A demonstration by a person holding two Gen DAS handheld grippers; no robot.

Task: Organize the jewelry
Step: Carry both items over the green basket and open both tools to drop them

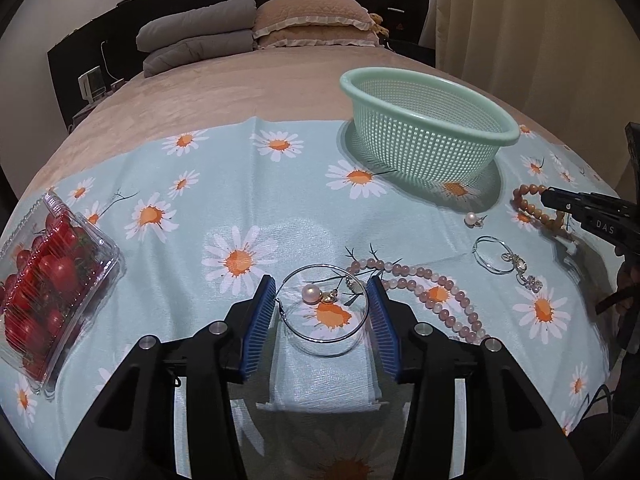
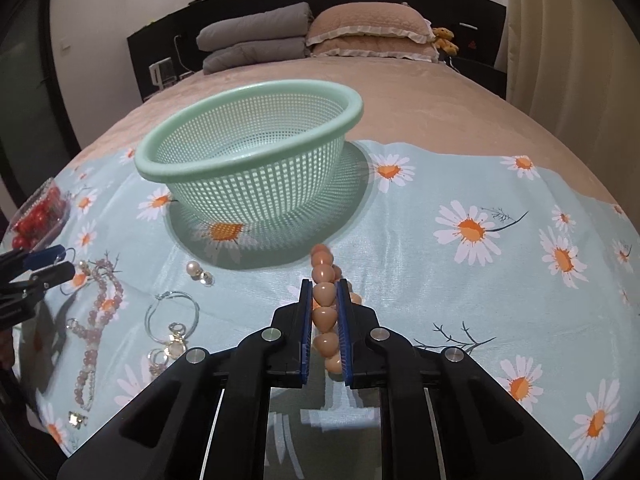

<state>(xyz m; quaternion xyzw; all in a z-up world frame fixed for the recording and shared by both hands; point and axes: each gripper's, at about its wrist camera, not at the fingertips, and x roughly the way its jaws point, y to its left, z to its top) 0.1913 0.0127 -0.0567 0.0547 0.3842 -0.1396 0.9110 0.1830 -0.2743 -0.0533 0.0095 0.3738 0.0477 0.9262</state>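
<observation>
A mint green mesh basket (image 1: 428, 104) (image 2: 252, 128) stands empty on the daisy cloth. My left gripper (image 1: 322, 286) is open around a silver hoop earring (image 1: 322, 306), with a pearl earring (image 1: 312, 294) inside the hoop. A pink bead necklace (image 1: 424, 286) (image 2: 98, 312) lies just to its right. My right gripper (image 2: 324, 294) is shut on an orange bead bracelet (image 2: 324, 300) (image 1: 532, 208) lying on the cloth in front of the basket. A loose pearl earring (image 1: 473, 219) (image 2: 194, 269) and a second hoop earring with charms (image 1: 494, 256) (image 2: 172, 314) lie between the grippers.
A clear plastic box of cherry tomatoes (image 1: 44, 276) (image 2: 38, 212) sits at the cloth's left edge. The daisy cloth (image 1: 224, 184) covers the foot of a beige bed; folded grey blankets (image 1: 196, 40) and pillows (image 1: 316, 20) lie at the headboard. A curtain (image 1: 540, 40) hangs at right.
</observation>
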